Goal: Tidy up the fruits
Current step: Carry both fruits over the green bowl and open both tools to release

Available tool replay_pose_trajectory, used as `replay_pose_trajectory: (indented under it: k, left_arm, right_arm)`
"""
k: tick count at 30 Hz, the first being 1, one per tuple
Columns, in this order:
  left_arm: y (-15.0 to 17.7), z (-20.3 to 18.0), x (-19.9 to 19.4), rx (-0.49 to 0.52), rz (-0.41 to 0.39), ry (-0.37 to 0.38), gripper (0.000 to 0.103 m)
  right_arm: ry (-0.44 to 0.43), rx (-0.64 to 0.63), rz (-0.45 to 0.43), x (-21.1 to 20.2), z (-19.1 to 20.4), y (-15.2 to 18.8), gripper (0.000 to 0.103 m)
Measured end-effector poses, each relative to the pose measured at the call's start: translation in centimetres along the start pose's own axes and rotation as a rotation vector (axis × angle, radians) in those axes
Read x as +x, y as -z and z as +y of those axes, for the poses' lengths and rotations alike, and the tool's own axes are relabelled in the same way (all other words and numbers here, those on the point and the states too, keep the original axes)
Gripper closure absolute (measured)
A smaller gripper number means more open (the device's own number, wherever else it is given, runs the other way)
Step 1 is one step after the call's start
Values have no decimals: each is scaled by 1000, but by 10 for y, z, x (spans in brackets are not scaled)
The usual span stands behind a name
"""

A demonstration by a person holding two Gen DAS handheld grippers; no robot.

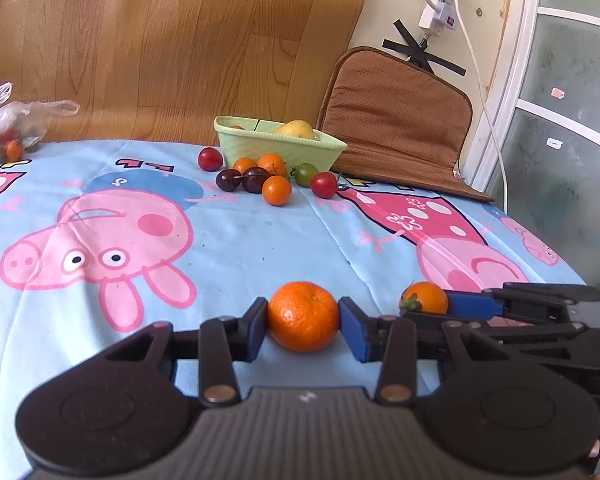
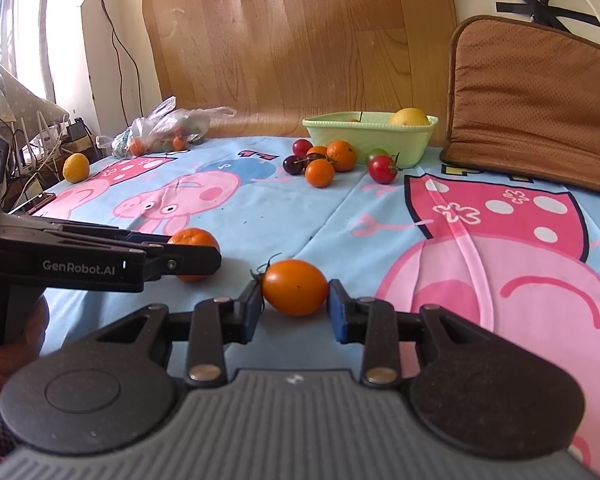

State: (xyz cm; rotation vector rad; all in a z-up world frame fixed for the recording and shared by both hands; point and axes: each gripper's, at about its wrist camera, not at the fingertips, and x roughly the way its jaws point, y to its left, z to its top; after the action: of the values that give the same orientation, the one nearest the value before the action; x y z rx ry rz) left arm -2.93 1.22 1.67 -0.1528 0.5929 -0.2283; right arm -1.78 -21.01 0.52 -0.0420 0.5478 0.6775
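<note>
My left gripper is shut on a mandarin that rests on the cartoon-print tablecloth; it also shows in the right wrist view. My right gripper is shut on an orange tomato with a green stem, just right of the mandarin; it shows in the left wrist view too. A pale green basket at the back holds a yellow fruit. In front of it lie several loose fruits: small oranges, dark plums, red tomatoes and a green one.
A brown cushion leans on the wall right of the basket. A plastic bag of fruit and a loose yellow-orange fruit sit at the far left. The table edge drops off on the right, by a glass door.
</note>
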Motion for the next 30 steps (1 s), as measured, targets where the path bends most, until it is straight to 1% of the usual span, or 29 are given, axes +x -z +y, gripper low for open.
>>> replay_pose_trajectory:
  k: [4, 7, 8, 10, 13, 16, 18, 20, 22, 26, 28, 29, 30]
  left_arm:
    - [0, 1, -4, -4, -23, 4, 65]
    - [-7, 10, -2, -47, 3, 40, 65]
    - [-14, 13, -1, -51, 8, 54, 65]
    - [-37, 18, -1, -29, -17, 49, 65]
    - [-87, 25, 6, -7, -61, 45, 65]
    - [-136, 29, 37, 27, -74, 48, 64]
    - [-161, 32, 71, 38, -44, 33, 64]
    - [-178, 39, 106, 17, -8, 29, 64]
    - [-188, 44, 138, 3, 19, 20, 64]
    - [-193, 51, 185, -7, 81, -4, 64]
    - [-191, 54, 201, -16, 111, -13, 65]
    - [-190, 56, 206, -18, 120, -18, 62]
    - [-190, 57, 205, -13, 110, -13, 60]
  right_arm:
    - [19, 62, -19, -3, -10, -1, 65]
    - [-4, 106, 11, 2, -19, -8, 65]
    - [-8, 99, 10, 3, -22, -13, 65]
    - [-11, 71, -7, 5, -28, -31, 65]
    - [1, 10, -59, 14, -38, -68, 65]
    - [29, -11, -108, 39, -57, -107, 65]
    - [12, 19, -103, 63, -73, -128, 65]
    - [17, 38, -84, 93, -86, -144, 65]
    - [37, 33, -64, 122, -96, -151, 65]
    - [32, 51, 12, 167, -110, -152, 65]
    - [37, 55, 41, 180, -115, -150, 64]
    - [40, 59, 44, 183, -117, -149, 64]
    - [34, 67, 43, 183, -119, -149, 64]
